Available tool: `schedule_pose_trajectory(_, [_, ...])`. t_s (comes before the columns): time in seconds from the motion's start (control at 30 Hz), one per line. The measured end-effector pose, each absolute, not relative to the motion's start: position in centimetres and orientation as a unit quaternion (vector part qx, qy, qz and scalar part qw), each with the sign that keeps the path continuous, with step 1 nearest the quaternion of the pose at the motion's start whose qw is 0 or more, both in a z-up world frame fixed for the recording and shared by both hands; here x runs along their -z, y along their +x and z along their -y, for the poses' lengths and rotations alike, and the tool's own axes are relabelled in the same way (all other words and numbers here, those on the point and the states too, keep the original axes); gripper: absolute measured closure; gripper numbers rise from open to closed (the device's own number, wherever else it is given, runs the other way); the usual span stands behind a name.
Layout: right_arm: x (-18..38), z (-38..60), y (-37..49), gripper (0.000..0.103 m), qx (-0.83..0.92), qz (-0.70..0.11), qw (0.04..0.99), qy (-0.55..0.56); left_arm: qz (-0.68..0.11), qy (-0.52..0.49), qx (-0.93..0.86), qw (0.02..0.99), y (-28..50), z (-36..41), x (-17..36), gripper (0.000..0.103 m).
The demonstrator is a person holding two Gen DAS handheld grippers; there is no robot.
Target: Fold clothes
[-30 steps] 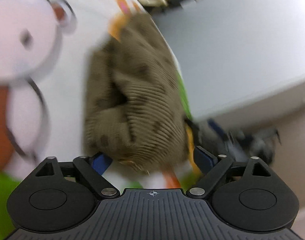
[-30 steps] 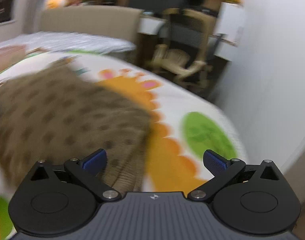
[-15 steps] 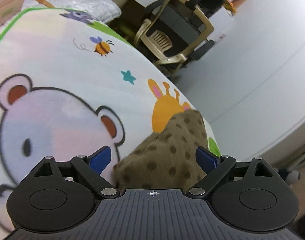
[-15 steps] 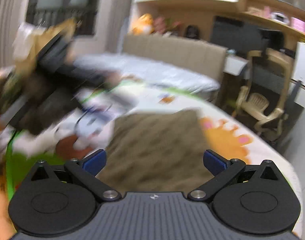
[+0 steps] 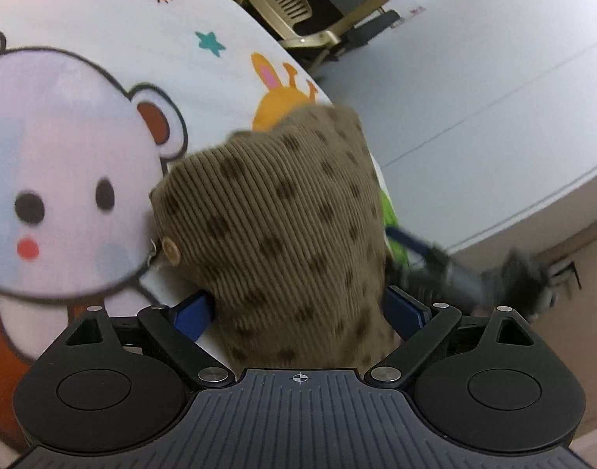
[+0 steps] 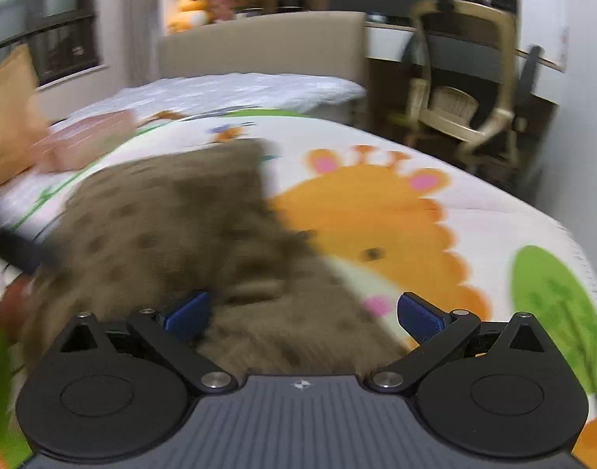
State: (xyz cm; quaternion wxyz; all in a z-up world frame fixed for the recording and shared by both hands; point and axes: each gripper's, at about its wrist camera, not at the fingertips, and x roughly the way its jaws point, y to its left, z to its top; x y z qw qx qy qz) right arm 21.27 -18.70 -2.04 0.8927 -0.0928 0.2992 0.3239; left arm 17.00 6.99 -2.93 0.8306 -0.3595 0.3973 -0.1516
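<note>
Brown spotted corduroy garment (image 5: 282,226) bunched on cartoon-print bedspread (image 5: 83,125), near its edge. Left gripper (image 5: 298,308) spread wide, cloth between fingers, not pinched. Right gripper (image 6: 302,312) likewise agape over blurred garment.

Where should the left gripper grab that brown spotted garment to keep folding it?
Probably the near edge of the brown spotted garment, bunched between the open left gripper. Come in low from the near side: the corduroy humps up there, and the button corner gives a free edge.
</note>
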Motion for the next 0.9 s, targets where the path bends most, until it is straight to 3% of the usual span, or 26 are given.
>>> schedule_pose_trajectory(0.13, [0.9, 17.5, 18.2, 0.002, -0.4, -0.316, 0.857, -0.071, -0.38, -0.341, 0.12, 0.851, 18.8, -8.6, 2.3, 0.008])
schedule_pose_trajectory(0.3, [-1.0, 17.8, 14.6, 0.002, -0.407, -0.265, 0.866, -0.123, -0.363, -0.346, 0.103, 0.859, 19.4, -10.6, 1.5, 0.008])
schedule_pose_trajectory(0.53, [-1.5, 19.8, 20.6, 0.002, -0.355, -0.304, 0.884, 0.006, -0.363, -0.283, 0.13, 0.878, 16.0, -9.5, 0.6, 0.008])
schedule_pose_trajectory(0.7, [1.8, 16.7, 21.6, 0.003, -0.414, -0.355, 0.838, 0.017, -0.352, -0.272, 0.129, 0.886, 14.6, -10.0, 0.2, 0.008])
schedule_pose_trajectory(0.77, [1.8, 16.2, 20.3, 0.008, -0.415, -0.344, 0.842, -0.004, -0.349, -0.276, 0.126, 0.887, 14.4, -10.6, 0.0, 0.007])
schedule_pose_trajectory(0.83, [1.0, 16.6, 19.3, 0.03, -0.408, -0.327, 0.852, -0.011, -0.349, -0.279, 0.125, 0.886, 14.4, -11.0, 0.1, 0.007])
schedule_pose_trajectory(0.87, [0.4, 16.7, 18.8, 0.036, -0.405, -0.318, 0.857, -0.016, -0.348, -0.281, 0.126, 0.886, 14.4, -11.0, 0.2, 0.007])
schedule_pose_trajectory(0.9, [-0.1, 16.9, 18.4, 0.051, -0.402, -0.309, 0.862, -0.021, -0.347, -0.282, 0.126, 0.885, 14.4, -11.0, 0.3, 0.007])
